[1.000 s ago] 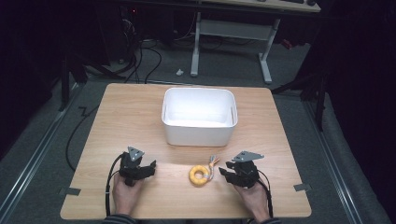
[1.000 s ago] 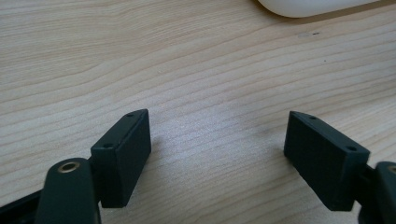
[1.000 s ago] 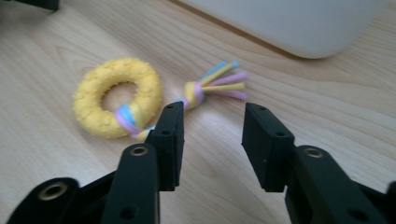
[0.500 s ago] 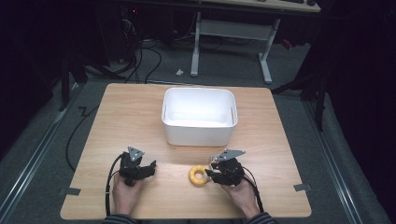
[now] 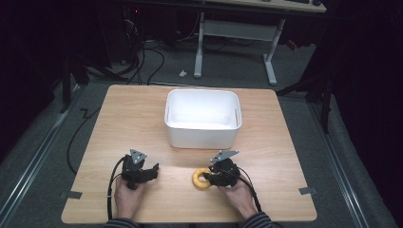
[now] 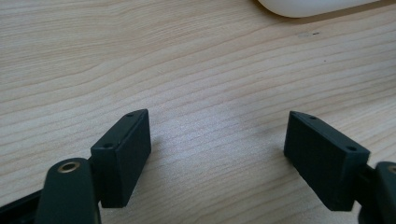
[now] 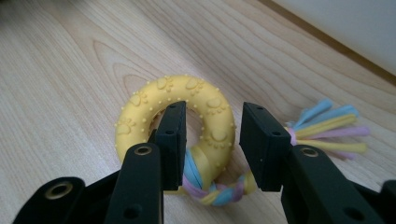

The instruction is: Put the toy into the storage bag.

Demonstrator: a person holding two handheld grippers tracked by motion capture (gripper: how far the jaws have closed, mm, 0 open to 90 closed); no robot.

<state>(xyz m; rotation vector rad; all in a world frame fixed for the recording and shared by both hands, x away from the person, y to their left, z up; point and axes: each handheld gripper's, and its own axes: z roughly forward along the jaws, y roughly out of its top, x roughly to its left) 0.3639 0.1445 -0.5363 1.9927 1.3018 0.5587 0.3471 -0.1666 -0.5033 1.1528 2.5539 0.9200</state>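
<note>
So the right hand-held gripper [image 7: 210,140] is down on the yellow ring toy [image 7: 175,116], with one jaw poked into the hole and the other outside the rim, so the band of the ring sits between them. The jaws are narrowed a good way, but I honestly can't tell if the pads are pressing on the rubber yet or just straddling it. Going across the band makes sense to me, since a fat ring like that gives you nothing else to pinch. The braided rope [image 7: 219,189] loops through the ring right under the jaws, and its frayed tail fans out to the right of the outer jaw, so it's clear of the grip. The left hand-held gripper [image 6: 219,149] is parked low over bare bench [image 6: 187,56] with its jaws spread wide and nothing between them, probably just waiting out of the way. The white bin [image 5: 202,118] sits beyond both grippers, near enough to the right one that I'd guess the toy is headed in there once it's pinched and lifted.
</note>
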